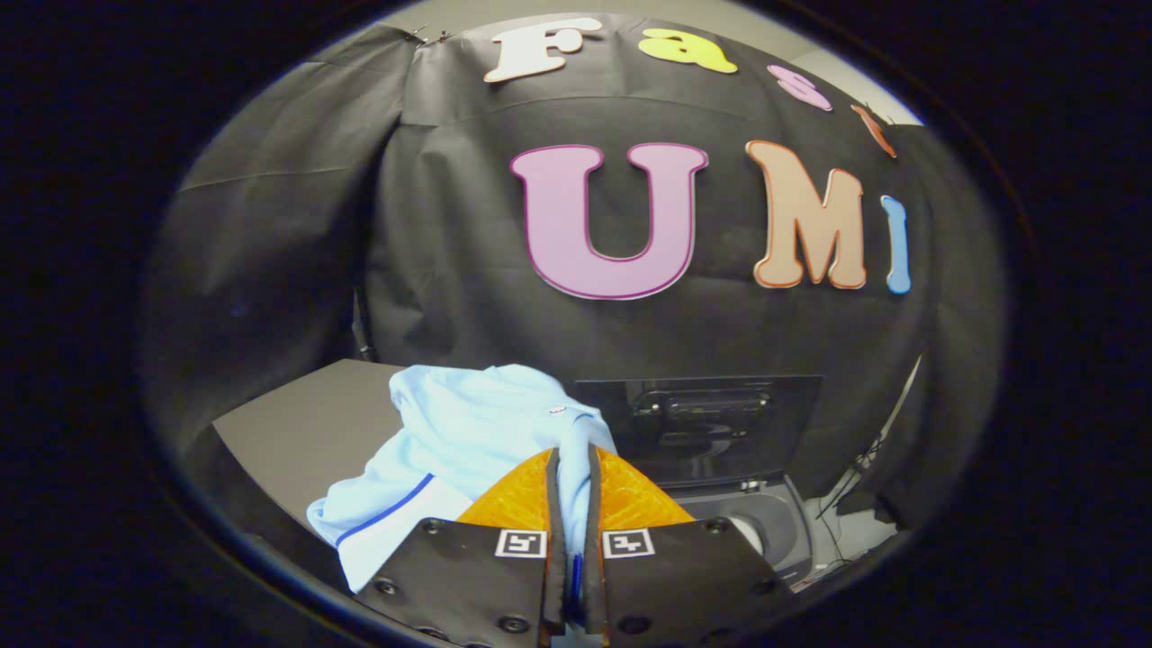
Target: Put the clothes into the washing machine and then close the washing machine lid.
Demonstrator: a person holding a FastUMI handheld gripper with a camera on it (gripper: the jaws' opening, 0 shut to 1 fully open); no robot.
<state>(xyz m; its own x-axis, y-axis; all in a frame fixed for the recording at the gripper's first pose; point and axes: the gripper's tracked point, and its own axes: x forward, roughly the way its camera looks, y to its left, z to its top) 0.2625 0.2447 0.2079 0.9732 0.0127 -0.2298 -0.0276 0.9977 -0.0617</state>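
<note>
A light blue garment point(450, 450) with a dark blue stripe hangs bunched up from my gripper point(572, 459), draping to the left over the edge of a dark table point(301, 427). Both orange fingers point(526, 490) are pressed together with a fold of the cloth pinched between them. Beyond the fingers, to the right, stands the washing machine point(774, 531) with its dark lid point(697, 423) raised upright. Below the lid, part of the grey tub opening shows past the right finger.
The black cloth wall rises close behind the table and the machine. Cables point(864, 477) hang to the right of the machine, by a light strip of floor.
</note>
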